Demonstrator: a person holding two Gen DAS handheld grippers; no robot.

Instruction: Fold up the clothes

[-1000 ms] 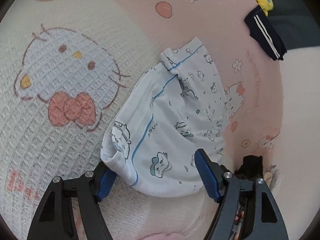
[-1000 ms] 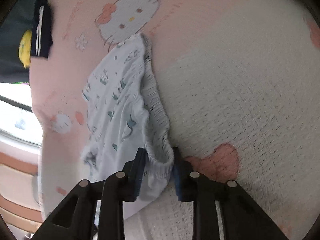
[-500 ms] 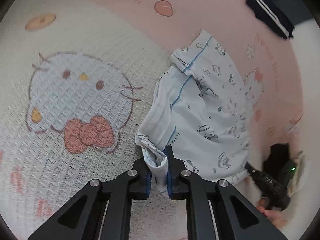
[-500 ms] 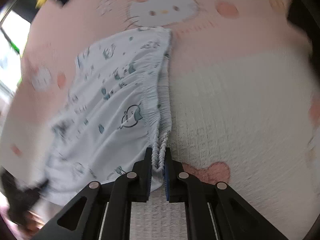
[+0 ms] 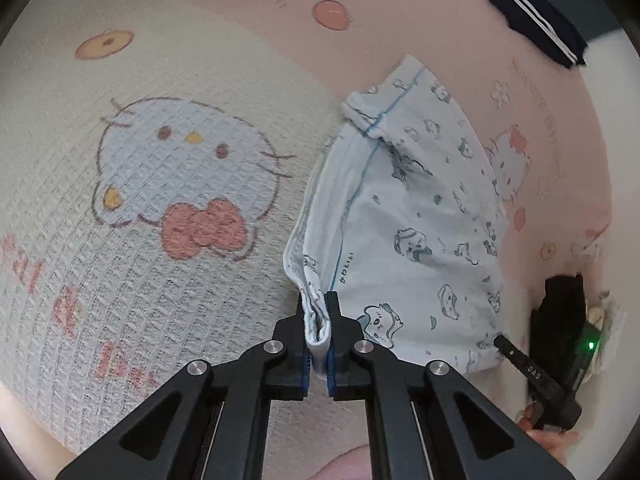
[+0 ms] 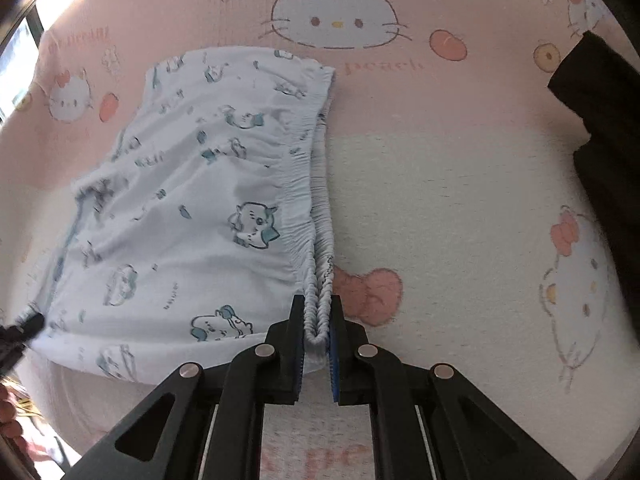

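Shorts [image 5: 416, 216], pale blue with small cartoon prints, lie spread on a pink and cream cartoon-printed blanket [image 5: 168, 264], and both grippers already have hold of them at opposite ends. The gathered waistband [image 6: 316, 208] runs away from the right gripper [image 6: 318, 332] in a nearly straight line up the right wrist view, so the garment's body lies wholly to the left of those fingers. The right fingers [image 6: 295, 344] pinch the near corner of that waistband, elastic bunched between the pads. In the left wrist view the blue-piped leg hem [image 5: 320, 240] likewise runs away from the left gripper [image 5: 318, 332], with the cloth spreading to its right. The left fingers [image 5: 298, 340] are pressed together on the near hem corner, a fold of white fabric squeezed between them; they have just closed on it.

So the two grips sit on the two near corners of one long edge, waist at one end and leg at the other, with the free cloth lying beyond both, away from the person. My reading is that a fold would carry this near edge over onto the far one, both hands moving together. A dark striped garment [image 5: 536, 36] lies well apart at the blanket's far edge, out of the way.
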